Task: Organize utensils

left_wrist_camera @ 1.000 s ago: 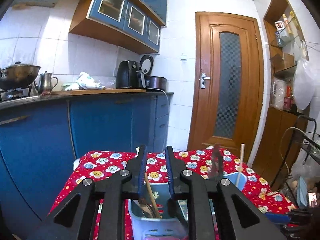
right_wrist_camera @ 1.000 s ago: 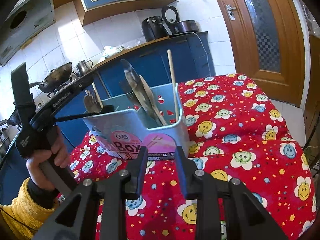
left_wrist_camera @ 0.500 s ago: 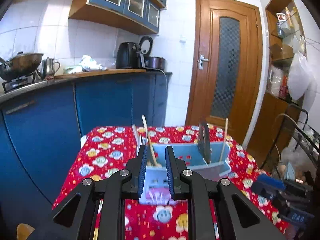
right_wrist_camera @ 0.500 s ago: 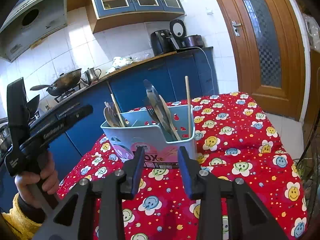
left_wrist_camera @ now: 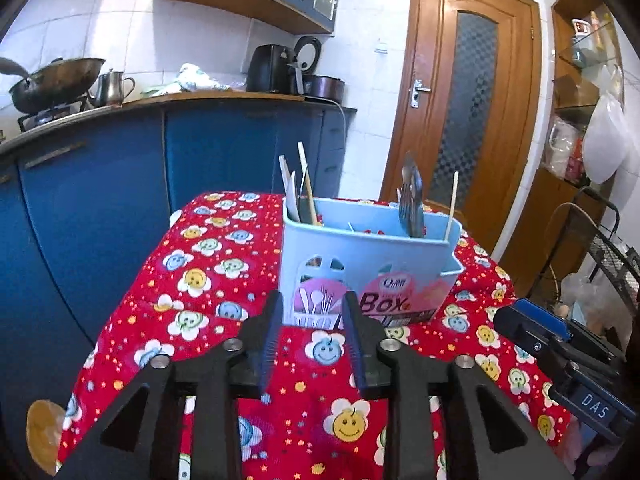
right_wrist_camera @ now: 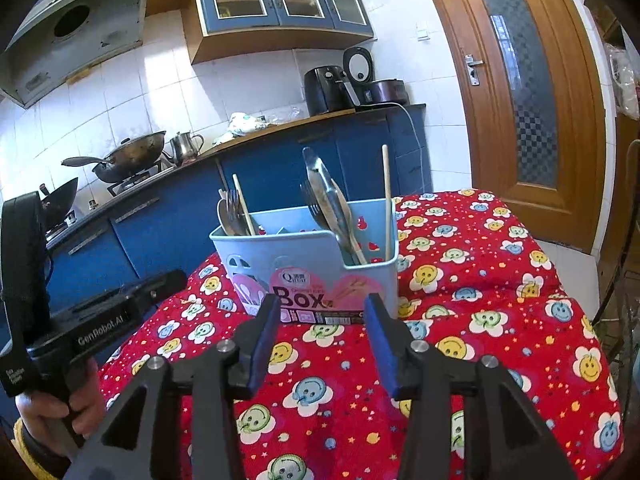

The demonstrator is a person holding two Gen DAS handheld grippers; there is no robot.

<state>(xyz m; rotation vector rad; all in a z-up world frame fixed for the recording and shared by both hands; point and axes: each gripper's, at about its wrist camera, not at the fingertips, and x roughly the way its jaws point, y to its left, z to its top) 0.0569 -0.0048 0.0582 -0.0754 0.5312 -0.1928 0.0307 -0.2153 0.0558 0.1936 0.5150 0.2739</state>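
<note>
Blue utensil box [left_wrist_camera: 368, 268] stands on red-clothed tabletop [left_wrist_camera: 208, 280], spoons, forks, chopsticks upright inside; left tool [left_wrist_camera: 312, 312] released, empty, near box; right tool [right_wrist_camera: 320, 316] released, empty.

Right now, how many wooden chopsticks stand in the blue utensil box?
2: one chopstick leans in the left compartment, another chopstick stands at the right end. More may be hidden inside the box.

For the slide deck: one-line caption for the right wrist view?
Open right tool facing the blue utensil box on a red tablecloth, left tool alongside.
</note>
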